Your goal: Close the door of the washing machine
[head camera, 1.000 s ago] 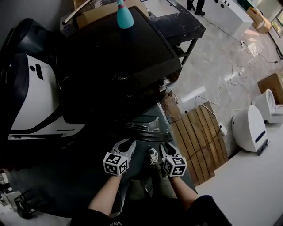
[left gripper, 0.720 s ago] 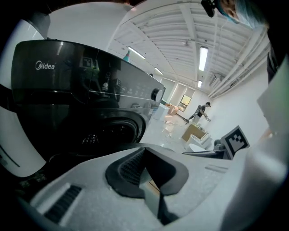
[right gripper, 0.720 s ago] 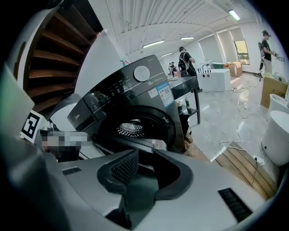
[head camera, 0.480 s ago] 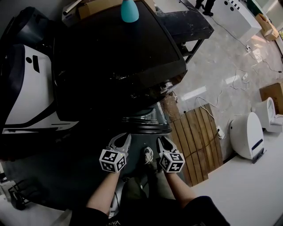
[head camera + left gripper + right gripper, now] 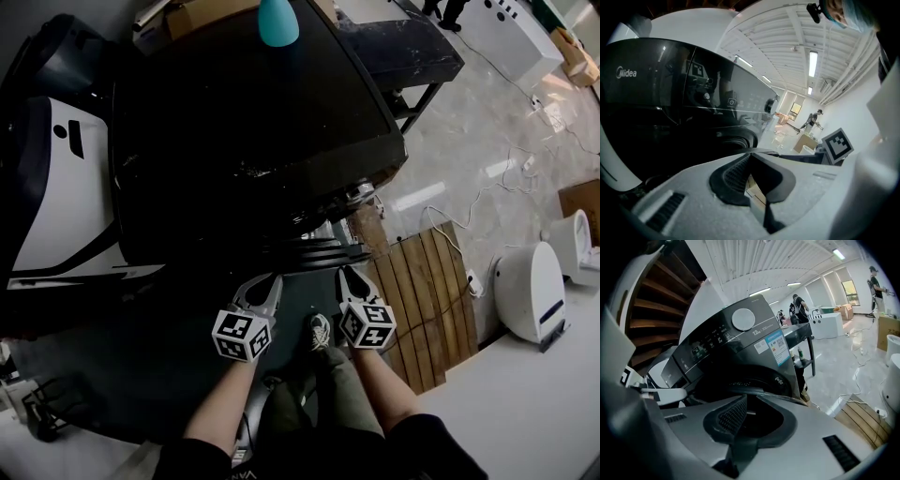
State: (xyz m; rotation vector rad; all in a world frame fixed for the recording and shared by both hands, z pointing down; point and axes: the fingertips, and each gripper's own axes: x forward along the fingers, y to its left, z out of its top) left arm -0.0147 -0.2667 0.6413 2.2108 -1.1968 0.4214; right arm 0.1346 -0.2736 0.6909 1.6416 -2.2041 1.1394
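Claws sit near the open door (image 5: 314,253) of the washing machine (image 5: 244,122), left claw (image 5: 265,286) clenched empty, right claw (image 5: 349,279) closing on nothing, probably to push with blunt tips.

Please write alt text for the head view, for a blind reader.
Seen from above, a person holds the left hand-held gripper, shut, and the right hand-held gripper, jaws closing on nothing, toward a dark washing machine. A teal bottle stands on top.
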